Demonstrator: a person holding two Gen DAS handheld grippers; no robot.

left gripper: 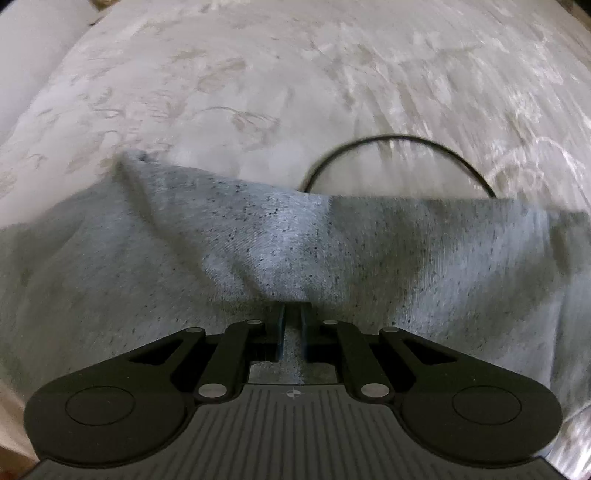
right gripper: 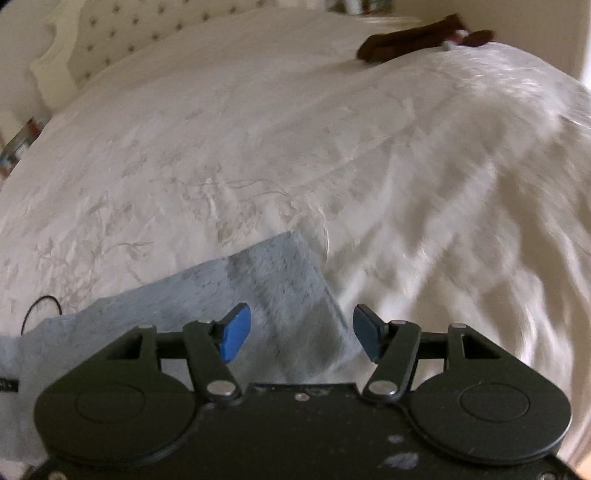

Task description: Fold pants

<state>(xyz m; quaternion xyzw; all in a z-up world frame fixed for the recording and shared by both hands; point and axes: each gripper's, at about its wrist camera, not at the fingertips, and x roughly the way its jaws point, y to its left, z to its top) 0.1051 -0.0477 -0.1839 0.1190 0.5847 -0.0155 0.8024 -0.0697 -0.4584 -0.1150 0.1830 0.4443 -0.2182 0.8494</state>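
Grey speckled pants (left gripper: pixel 258 240) lie on a white patterned bedspread (left gripper: pixel 258 74). My left gripper (left gripper: pixel 292 314) is shut on a bunched fold of the pants, and the cloth drapes over its fingertips. In the right wrist view the pants (right gripper: pixel 266 280) stretch from the lower left to a squared end under my right gripper (right gripper: pixel 301 332). That gripper hovers above the cloth, open, its blue pads (right gripper: pixel 234 332) wide apart and touching nothing.
A thin black cable (left gripper: pixel 388 140) loops on the bedspread just beyond the pants and also shows at the left, cable (right gripper: pixel 40 306). A brown object (right gripper: pixel 406 38) lies at the far side of the bed. A tufted headboard (right gripper: pixel 110 33) stands at the far left.
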